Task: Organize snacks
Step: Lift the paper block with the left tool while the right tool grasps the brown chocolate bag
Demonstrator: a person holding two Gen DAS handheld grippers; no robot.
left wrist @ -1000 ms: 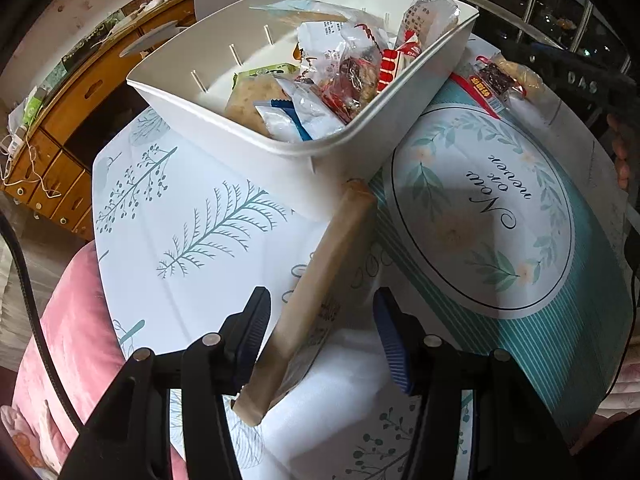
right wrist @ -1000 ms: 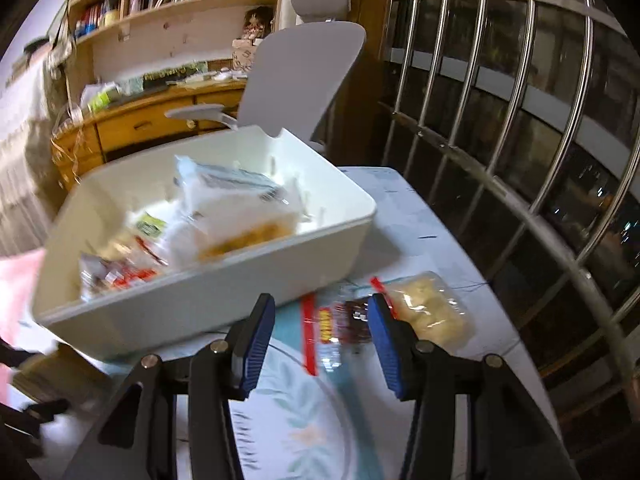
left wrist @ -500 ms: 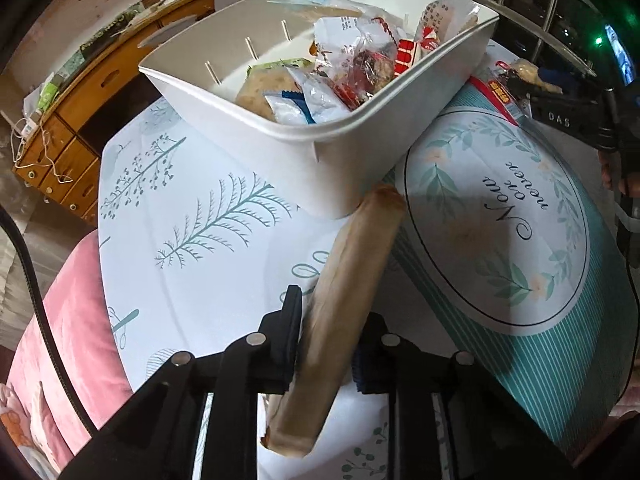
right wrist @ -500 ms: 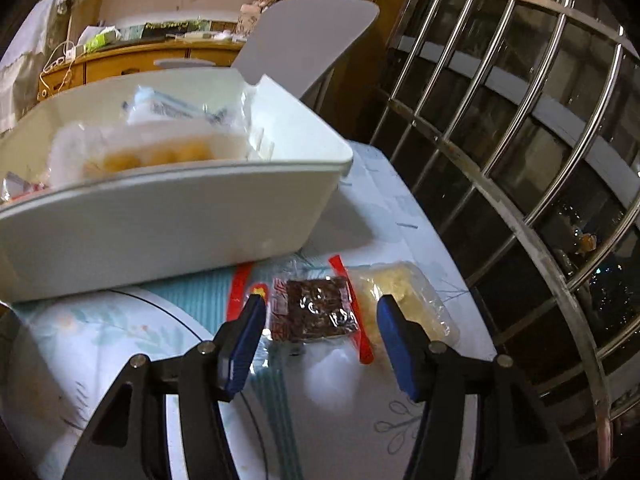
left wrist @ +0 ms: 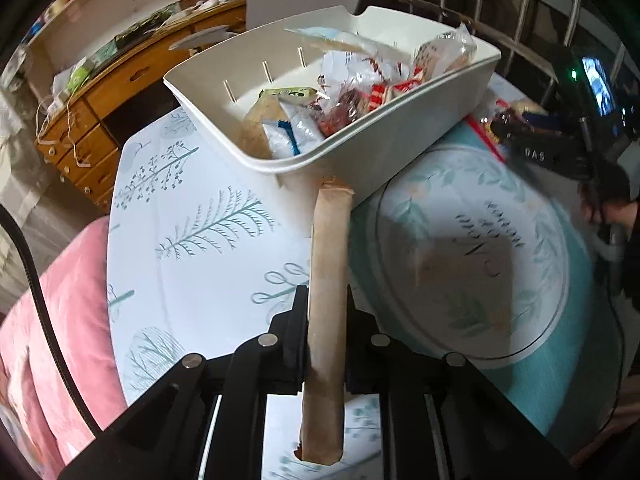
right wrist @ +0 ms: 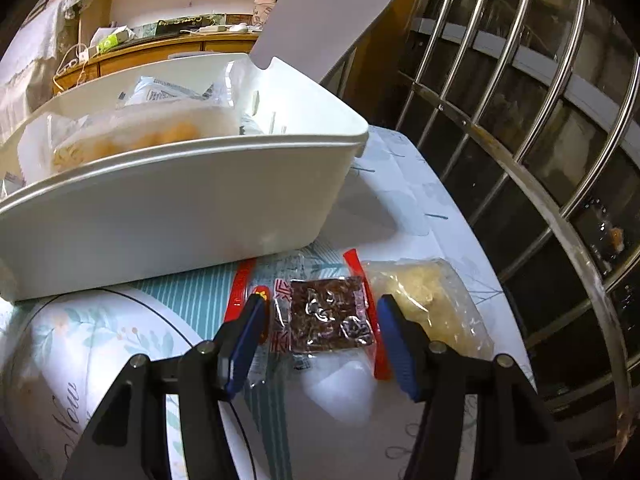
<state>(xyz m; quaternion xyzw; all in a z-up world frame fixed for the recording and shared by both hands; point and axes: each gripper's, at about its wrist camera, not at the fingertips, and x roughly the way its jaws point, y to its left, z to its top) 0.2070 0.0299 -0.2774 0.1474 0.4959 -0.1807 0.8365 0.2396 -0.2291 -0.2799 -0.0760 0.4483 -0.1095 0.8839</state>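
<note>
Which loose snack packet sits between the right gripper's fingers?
The dark brown packet with red edges, framed by the open right gripper; the pale yellow packet lies outside its right finger.

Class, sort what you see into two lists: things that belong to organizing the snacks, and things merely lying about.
Belongs to the job:
- white bin
- brown packet in left gripper
- dark snack packet
- yellow snack bag
- right gripper

Lying about:
- grey chair
- wooden desk
- pink cushion

2 close wrist views, shared white bin (left wrist: 400,136)

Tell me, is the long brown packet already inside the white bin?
Not yet. The long brown packet is clamped in the left gripper, outside the white bin.
</note>
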